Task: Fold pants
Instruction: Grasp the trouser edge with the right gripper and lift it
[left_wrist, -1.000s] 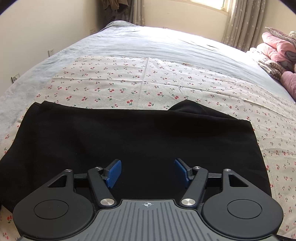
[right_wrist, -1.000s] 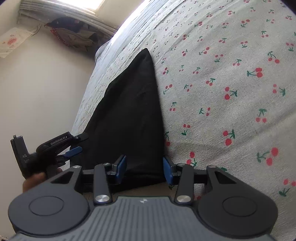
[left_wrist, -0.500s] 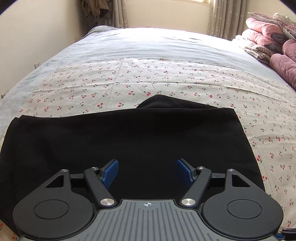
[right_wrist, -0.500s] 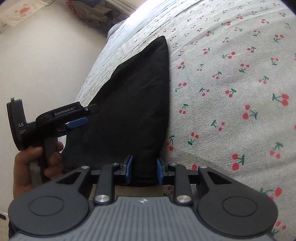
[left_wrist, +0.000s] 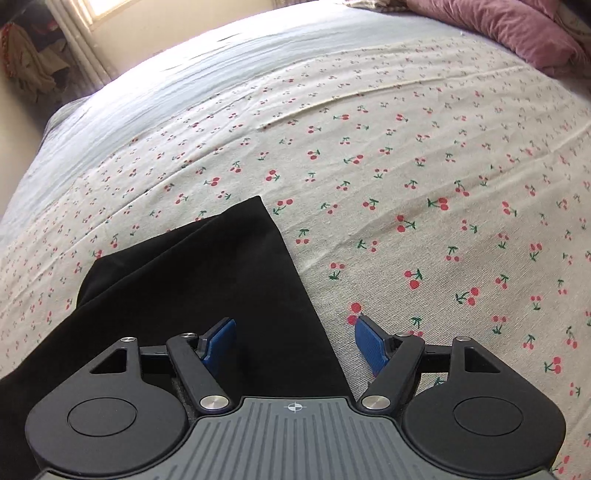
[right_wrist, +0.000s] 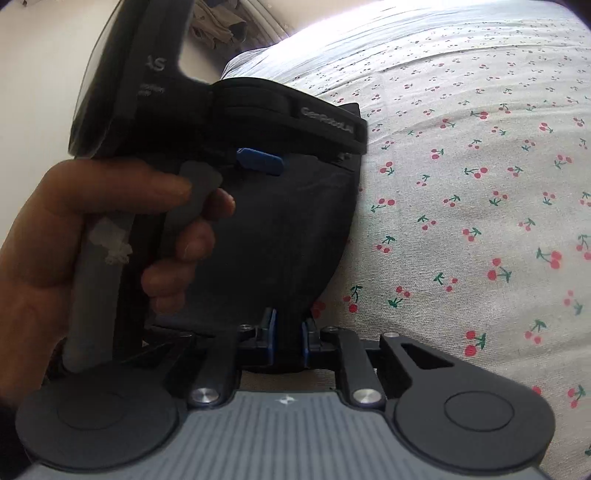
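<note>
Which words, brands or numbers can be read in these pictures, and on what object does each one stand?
"AS": on the rear body of the left gripper, seen from the right wrist.
"GenRobot.AI": on its side arm; blurred, the last letters uncertain.
Small print under "AS": too blurred to read.
The left wrist view holds no text.

Daylight glares from the window (left_wrist: 107, 7); fisheye bends edges; the near hand (right_wrist: 92, 236) blurs.
</note>
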